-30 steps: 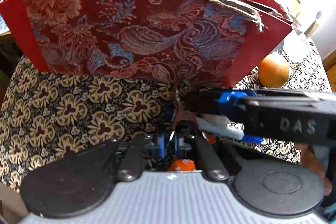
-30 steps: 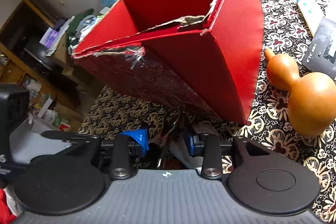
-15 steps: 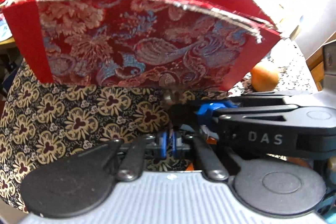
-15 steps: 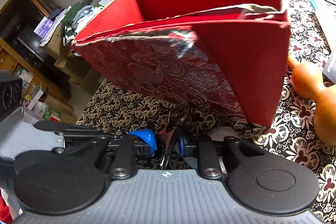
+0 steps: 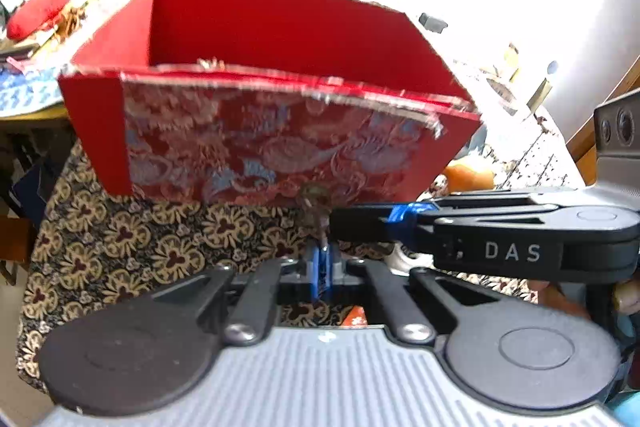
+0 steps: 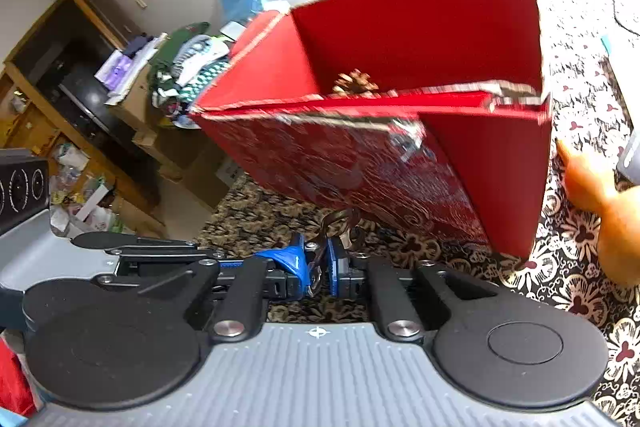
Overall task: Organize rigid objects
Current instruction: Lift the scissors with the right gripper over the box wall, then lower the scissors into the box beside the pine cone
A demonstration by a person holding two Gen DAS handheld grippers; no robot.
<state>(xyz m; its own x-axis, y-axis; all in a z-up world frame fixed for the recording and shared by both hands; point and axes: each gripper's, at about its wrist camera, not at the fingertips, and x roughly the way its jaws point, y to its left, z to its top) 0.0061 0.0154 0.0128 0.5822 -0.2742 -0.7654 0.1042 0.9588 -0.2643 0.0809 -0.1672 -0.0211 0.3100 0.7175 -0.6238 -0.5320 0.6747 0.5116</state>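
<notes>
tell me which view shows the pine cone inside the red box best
The right wrist view: the brown pine cone shows over the front rim of the red cardboard box, against the inner wall. The left wrist view shows only a blurred sliver of it above the rim.

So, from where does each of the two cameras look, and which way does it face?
Left wrist: sits on the left gripper, facing down and forward at the red box over the patterned tablecloth; the right gripper reaches in from the right.
Right wrist: sits on the right gripper, facing the box's corner and an orange gourd.
Shared: box, tablecloth, and the metal ring both pairs of fingers pinch.
</notes>
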